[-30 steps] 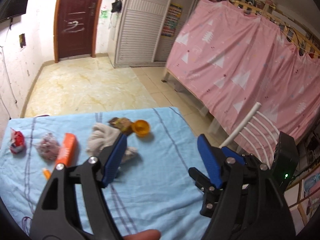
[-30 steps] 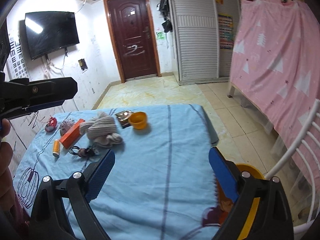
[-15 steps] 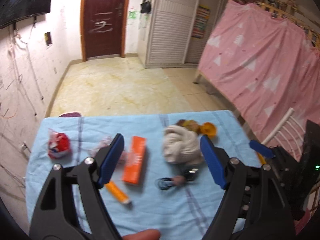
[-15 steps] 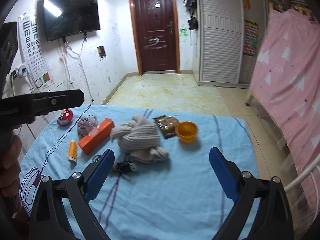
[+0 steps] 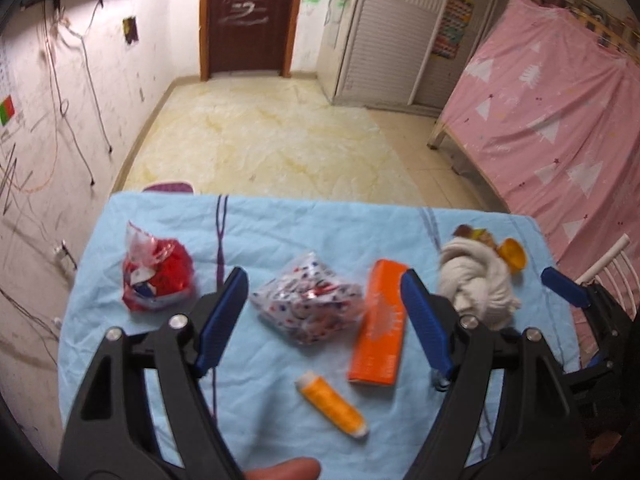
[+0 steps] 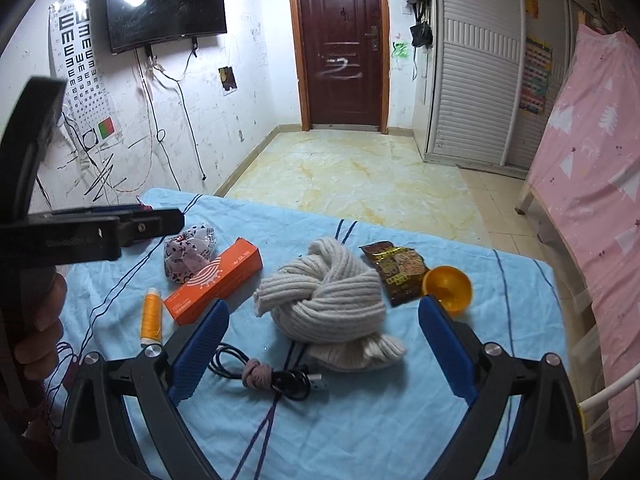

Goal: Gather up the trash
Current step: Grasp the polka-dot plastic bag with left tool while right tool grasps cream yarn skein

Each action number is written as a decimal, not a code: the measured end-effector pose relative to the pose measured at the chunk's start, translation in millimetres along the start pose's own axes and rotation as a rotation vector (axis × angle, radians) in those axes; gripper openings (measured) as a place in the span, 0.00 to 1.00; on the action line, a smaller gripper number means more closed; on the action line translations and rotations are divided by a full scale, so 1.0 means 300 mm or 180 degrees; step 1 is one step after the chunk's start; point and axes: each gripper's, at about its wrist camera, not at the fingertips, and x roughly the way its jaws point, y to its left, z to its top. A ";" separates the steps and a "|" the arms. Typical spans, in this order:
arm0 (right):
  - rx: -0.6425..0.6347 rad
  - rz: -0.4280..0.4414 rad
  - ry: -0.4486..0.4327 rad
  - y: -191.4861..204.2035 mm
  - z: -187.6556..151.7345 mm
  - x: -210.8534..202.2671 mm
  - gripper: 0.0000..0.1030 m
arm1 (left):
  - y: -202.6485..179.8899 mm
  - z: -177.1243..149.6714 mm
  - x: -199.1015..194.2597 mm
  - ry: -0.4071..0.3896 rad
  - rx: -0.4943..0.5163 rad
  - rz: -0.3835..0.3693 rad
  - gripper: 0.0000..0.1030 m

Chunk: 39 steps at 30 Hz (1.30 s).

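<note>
My left gripper (image 5: 322, 312) is open and empty above the blue tablecloth (image 5: 320, 232). A crumpled patterned plastic bag (image 5: 308, 306) lies between its fingers, a red wrapper bag (image 5: 158, 276) to the left. My right gripper (image 6: 322, 336) is open and empty, in front of a knitted beige scarf (image 6: 326, 300). A brown snack wrapper (image 6: 396, 272) and an orange plastic cap (image 6: 448, 288) lie beyond it on the right. The patterned bag also shows in the right wrist view (image 6: 188, 252), under the left gripper's body.
An orange box (image 5: 380, 328), an orange thread spool (image 5: 332, 404) and a black cable with a hair tie (image 6: 272, 376) lie on the cloth. A white chair (image 5: 608, 256) stands at the right edge. A pink curtain (image 6: 592, 168) hangs on the right.
The left gripper has swung left and come closer, from the scarf to the patterned bag. The right gripper has turned left and come closer to the scarf and cable. Both stay open.
</note>
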 end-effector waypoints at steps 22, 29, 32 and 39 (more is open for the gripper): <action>0.0080 0.0039 0.0236 -0.035 0.007 0.147 0.66 | 0.039 -0.031 0.146 0.0336 0.0017 -0.0022 0.48; 0.0136 0.0035 0.0176 -0.059 -0.004 0.121 0.50 | 0.046 -0.035 0.116 0.0245 -0.0018 0.0057 0.44; 0.0185 0.0054 0.0149 -0.066 -0.008 0.109 0.50 | 0.043 -0.032 0.085 0.0155 -0.0026 0.0088 0.44; 0.0237 0.0081 -0.0073 -0.076 0.000 0.013 0.50 | 0.020 -0.025 0.013 -0.0045 -0.0016 0.0120 0.44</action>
